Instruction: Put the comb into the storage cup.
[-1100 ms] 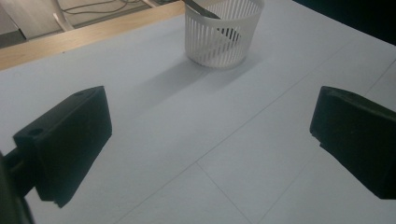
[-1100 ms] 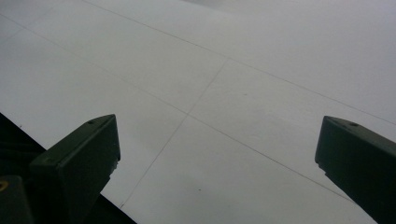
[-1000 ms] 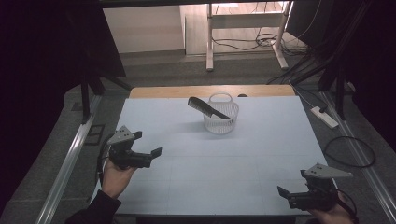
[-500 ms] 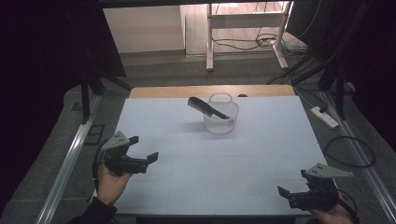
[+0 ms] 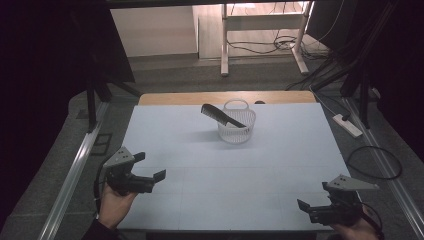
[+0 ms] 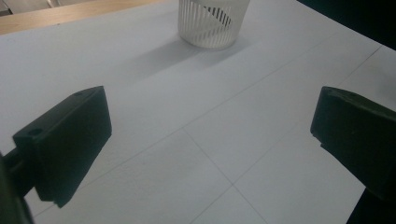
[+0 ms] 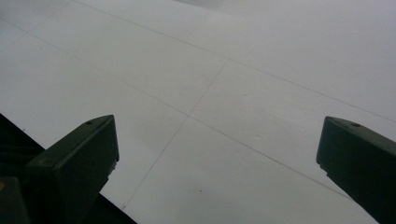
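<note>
Since a second ago, the left gripper [image 5: 150,170] has slid back toward the near edge of the table [image 5: 280,150] and a bit toward the left side. One hand [image 5: 116,202] holds it from below. The right gripper [image 5: 303,210] has not moved; it sits at the near right corner. The basket [image 5: 236,121] and the comb [image 5: 221,115] are where they were.

Count the things. Two grippers, one on each side. One white basket with thin slats. One black comb. One table with a pale blue top.

The basket stands near the far middle of the table. The comb sits in it, tilted, with one end inside and the other end sticking out over the rim to the left. In the left gripper view, the basket [image 6: 213,21] shows far ahead, and a dark slanted bit of the comb can be seen through its slats.

Now the left gripper [image 6: 210,140]. Its two black jaws stand wide apart. Nothing sits between them but bare table. It holds nothing. It is well apart from the basket and the comb.

The right gripper [image 7: 217,158] is spread wide too, with bare table between its jaws. It holds nothing as well, and it is far from the basket. I cannot tell if either gripper touches the table top.
</note>
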`<state>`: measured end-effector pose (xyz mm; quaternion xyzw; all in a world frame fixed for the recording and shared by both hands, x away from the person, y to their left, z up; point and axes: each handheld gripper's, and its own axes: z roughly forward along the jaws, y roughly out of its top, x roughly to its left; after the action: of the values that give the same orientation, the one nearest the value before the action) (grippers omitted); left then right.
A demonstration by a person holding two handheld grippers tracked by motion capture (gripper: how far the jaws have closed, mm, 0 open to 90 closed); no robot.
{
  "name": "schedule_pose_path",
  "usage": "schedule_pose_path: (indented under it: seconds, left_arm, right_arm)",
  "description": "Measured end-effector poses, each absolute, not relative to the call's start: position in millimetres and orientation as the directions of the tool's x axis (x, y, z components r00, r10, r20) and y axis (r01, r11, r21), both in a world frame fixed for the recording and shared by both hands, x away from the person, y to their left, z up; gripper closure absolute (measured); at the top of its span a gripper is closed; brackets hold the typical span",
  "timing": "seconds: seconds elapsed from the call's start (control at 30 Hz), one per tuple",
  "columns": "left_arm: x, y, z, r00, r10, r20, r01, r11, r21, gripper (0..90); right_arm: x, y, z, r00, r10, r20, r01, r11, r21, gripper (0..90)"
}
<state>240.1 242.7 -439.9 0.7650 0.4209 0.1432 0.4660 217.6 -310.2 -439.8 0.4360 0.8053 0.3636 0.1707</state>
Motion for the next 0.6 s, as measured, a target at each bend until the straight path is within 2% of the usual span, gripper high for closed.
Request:
schedule_pose_path:
  seconds: [0.6]
  left_arm:
    - [214.1,253.2,-443.4,0.57,0.806,-0.161,0.531,-0.211,0.821,0.0]
  right_arm:
    - [217.7,-309.7,-439.8,-0.561,0.827,0.037,0.578,0.36,0.732,0.0]
